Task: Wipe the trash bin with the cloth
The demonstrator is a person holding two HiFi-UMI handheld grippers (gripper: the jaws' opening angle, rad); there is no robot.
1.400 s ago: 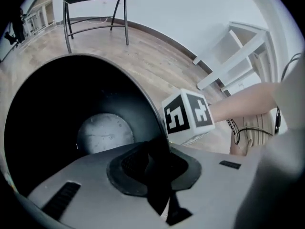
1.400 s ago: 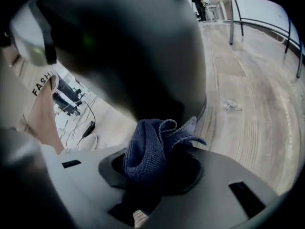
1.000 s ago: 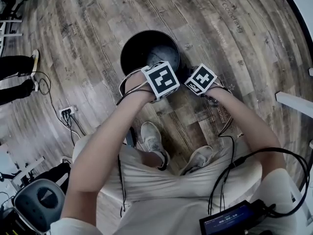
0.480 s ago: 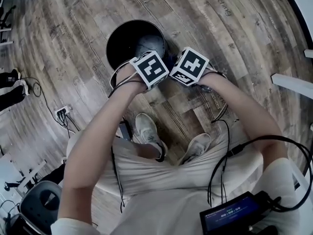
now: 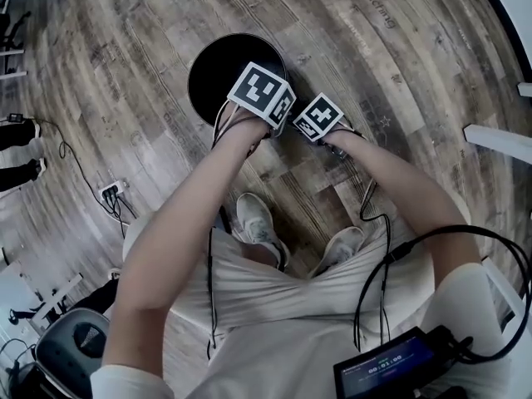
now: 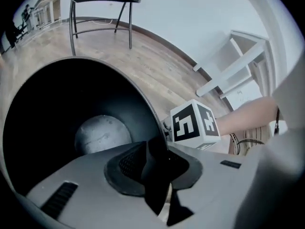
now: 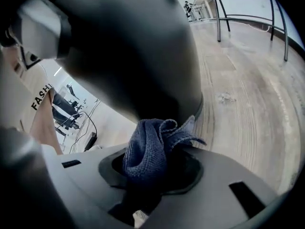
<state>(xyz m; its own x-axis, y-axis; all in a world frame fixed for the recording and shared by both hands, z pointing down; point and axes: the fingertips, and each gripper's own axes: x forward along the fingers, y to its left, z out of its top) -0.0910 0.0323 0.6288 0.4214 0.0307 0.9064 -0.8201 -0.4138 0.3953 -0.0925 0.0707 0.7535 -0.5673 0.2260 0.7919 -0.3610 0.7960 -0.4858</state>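
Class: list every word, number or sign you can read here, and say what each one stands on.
"FASH": on a pale surface at the left of the right gripper view; the rest is cut off.
Floor lettering: too blurred to read.
Digits on the screen: too small to read.

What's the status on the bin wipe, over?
Left gripper gripping trash bin rim, jaws just eased wider. Right gripper shut on cloth, at bin's outer wall. Nothing in the way.
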